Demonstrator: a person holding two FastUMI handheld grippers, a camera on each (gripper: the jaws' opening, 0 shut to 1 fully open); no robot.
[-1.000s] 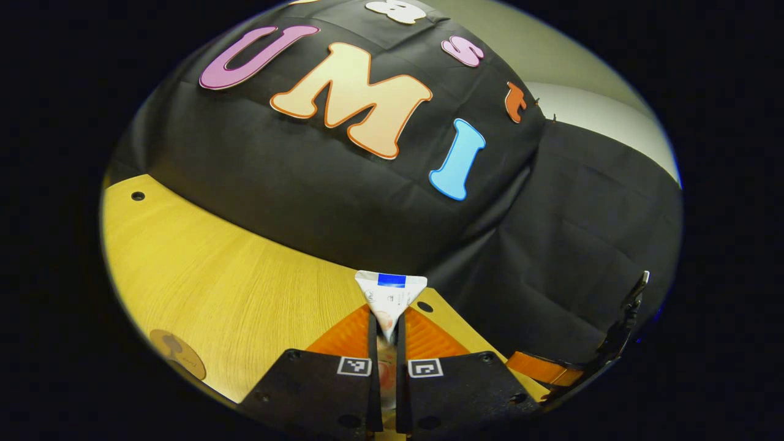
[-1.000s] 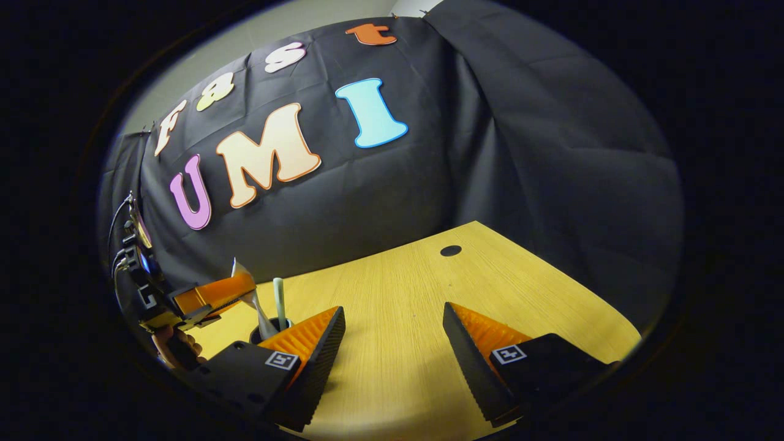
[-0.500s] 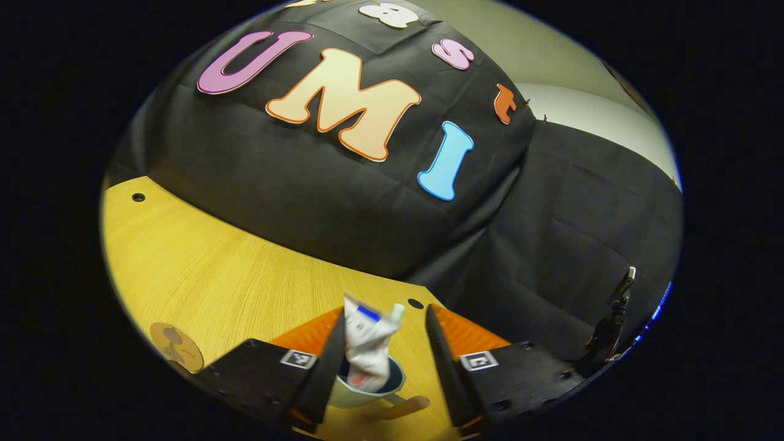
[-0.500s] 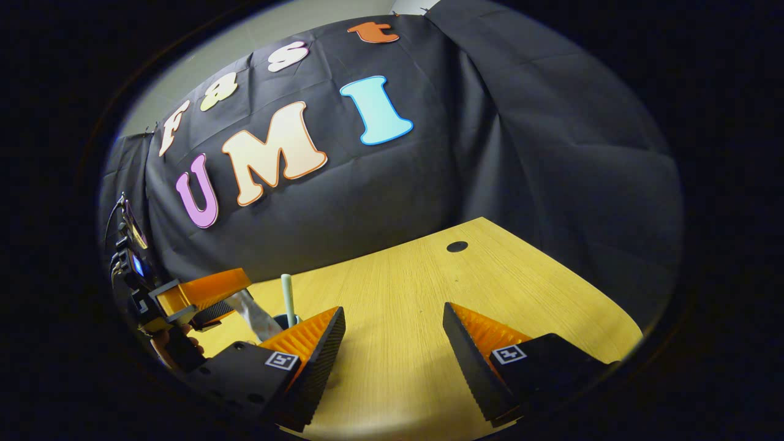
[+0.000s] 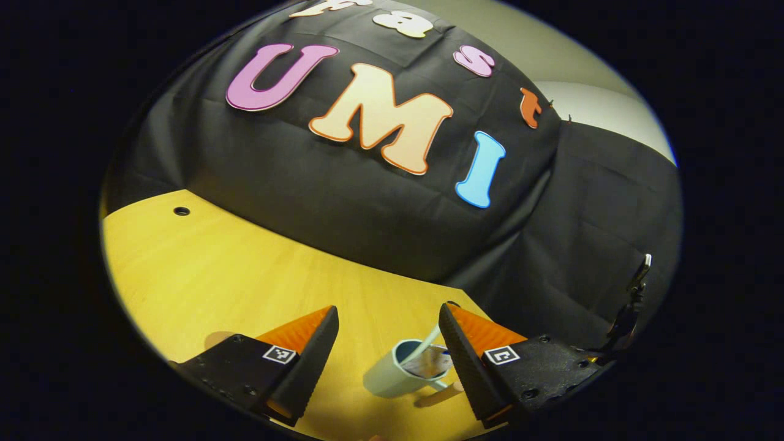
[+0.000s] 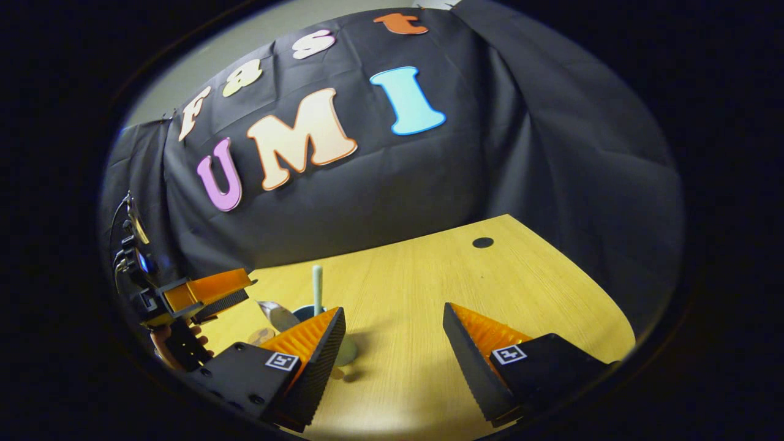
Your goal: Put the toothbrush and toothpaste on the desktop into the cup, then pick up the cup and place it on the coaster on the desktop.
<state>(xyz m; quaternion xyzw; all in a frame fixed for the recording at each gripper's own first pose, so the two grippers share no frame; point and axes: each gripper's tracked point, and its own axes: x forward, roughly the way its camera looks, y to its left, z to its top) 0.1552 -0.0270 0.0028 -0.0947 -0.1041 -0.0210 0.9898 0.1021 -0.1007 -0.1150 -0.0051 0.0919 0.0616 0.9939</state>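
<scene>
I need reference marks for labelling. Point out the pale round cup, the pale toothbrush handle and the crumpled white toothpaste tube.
Pale round cup [image 5: 387,381]: left gripper view, outer wall.
Pale toothbrush handle [image 6: 317,283]: right gripper view, upright shaft above the cup.
Crumpled white toothpaste tube [image 5: 430,366]: left gripper view, end inside the cup.

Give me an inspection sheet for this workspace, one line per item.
Surface: wooden desktop with round holes.
Job's things: cup upright on the desktop; toothbrush and toothpaste stand inside it; coaster cannot be made out for certain.
Clutter: nothing seen.
Grippers: left tool open, above the cup; right tool open, empty.
Cables: wires on the left tool's body, seen in the right gripper view.
Surroundings: black cloth wall.
</scene>
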